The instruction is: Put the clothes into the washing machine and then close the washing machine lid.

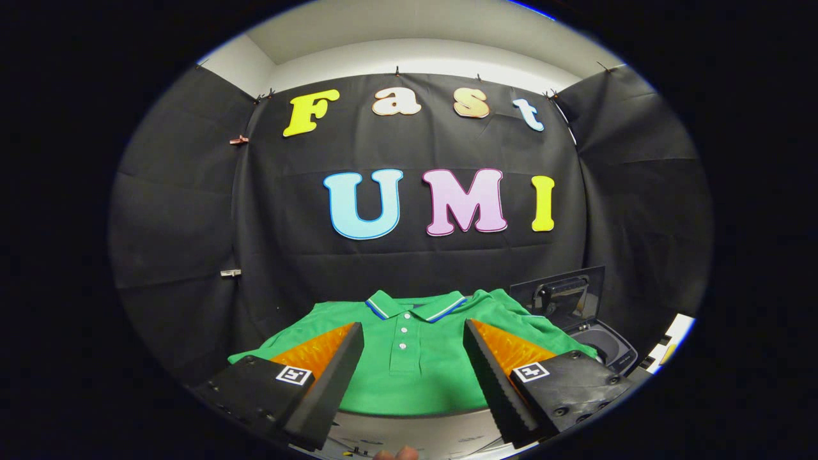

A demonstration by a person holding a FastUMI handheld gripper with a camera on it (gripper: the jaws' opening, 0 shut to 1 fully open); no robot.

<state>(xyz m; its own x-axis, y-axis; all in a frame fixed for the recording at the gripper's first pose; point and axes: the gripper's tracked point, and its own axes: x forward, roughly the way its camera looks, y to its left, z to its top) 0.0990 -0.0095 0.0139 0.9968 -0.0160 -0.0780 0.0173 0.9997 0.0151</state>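
Fingers of the gripper (414, 377) are spread wide apart and nothing is held between them; a fingertip of the person's hand (396, 453) is glimpsed just below them. Straight ahead, in the gap between the fingers, the green polo shirt (415, 370) is laid flat on the table edge (409, 428), its button placket running away from the gripper along the line of the fingers and its collar at the far end. The shirt is therefore judged to be reached by a plain forward and downward move. Beyond the right finger and just beside the shirt's right sleeve, the washing machine (607, 348) is seen with its lid (562, 297) raised upright and its dark tub exposed.
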